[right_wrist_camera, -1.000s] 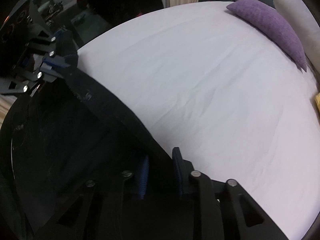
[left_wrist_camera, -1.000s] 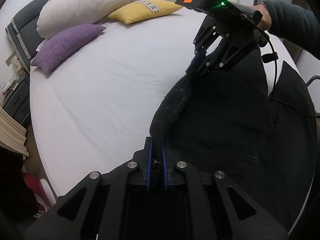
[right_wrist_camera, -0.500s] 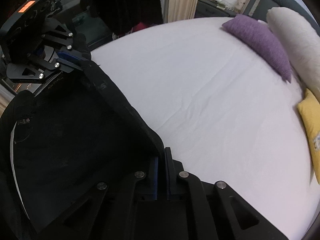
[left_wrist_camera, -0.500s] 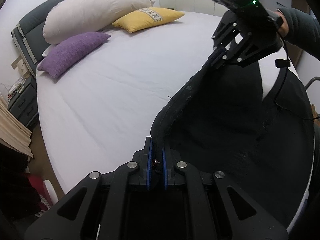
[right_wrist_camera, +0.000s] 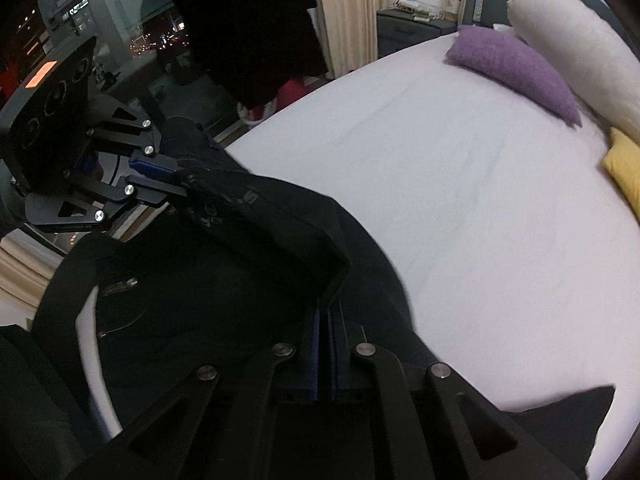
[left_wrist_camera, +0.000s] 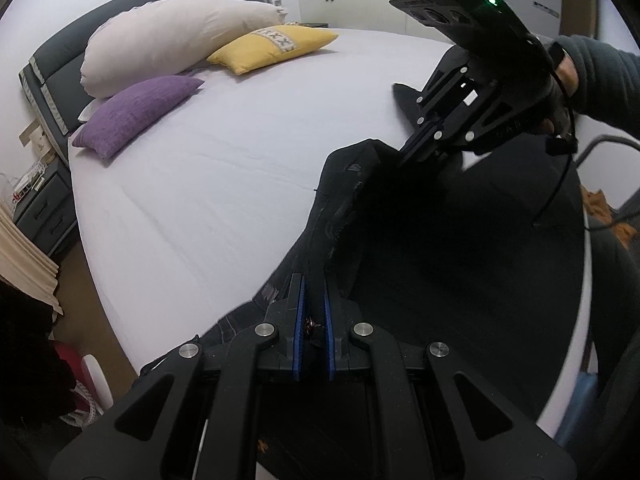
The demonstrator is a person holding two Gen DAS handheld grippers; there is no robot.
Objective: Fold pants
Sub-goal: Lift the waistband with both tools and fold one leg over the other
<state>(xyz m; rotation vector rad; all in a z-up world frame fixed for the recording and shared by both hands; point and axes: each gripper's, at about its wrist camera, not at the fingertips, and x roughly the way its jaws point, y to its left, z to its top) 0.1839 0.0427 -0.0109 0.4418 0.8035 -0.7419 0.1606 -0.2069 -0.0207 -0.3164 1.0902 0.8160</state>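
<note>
Black pants (left_wrist_camera: pixel 460 248) hang between my two grippers above the white bed (left_wrist_camera: pixel 224 168); they also show in the right wrist view (right_wrist_camera: pixel 224 280). My left gripper (left_wrist_camera: pixel 313 280) is shut on the waistband edge; it also shows in the right wrist view (right_wrist_camera: pixel 176 178) at the left. My right gripper (right_wrist_camera: pixel 327 308) is shut on the other end of the same edge; it also shows in the left wrist view (left_wrist_camera: pixel 404 152), held by a hand. The band sags slack between them. The rest of the pants drapes over the bed's near edge.
A purple pillow (left_wrist_camera: pixel 136 114), a long white pillow (left_wrist_camera: pixel 168 40) and a yellow pillow (left_wrist_camera: pixel 272 46) lie at the headboard. A nightstand (left_wrist_camera: pixel 44 212) stands left of the bed. A dark window and hanging dark clothes (right_wrist_camera: pixel 244 28) are behind the left gripper.
Both grippers have lifted the waistband higher and come closer together. The band between them has gone from taut to slack and folded. The right gripper has closed fully on the fabric.
</note>
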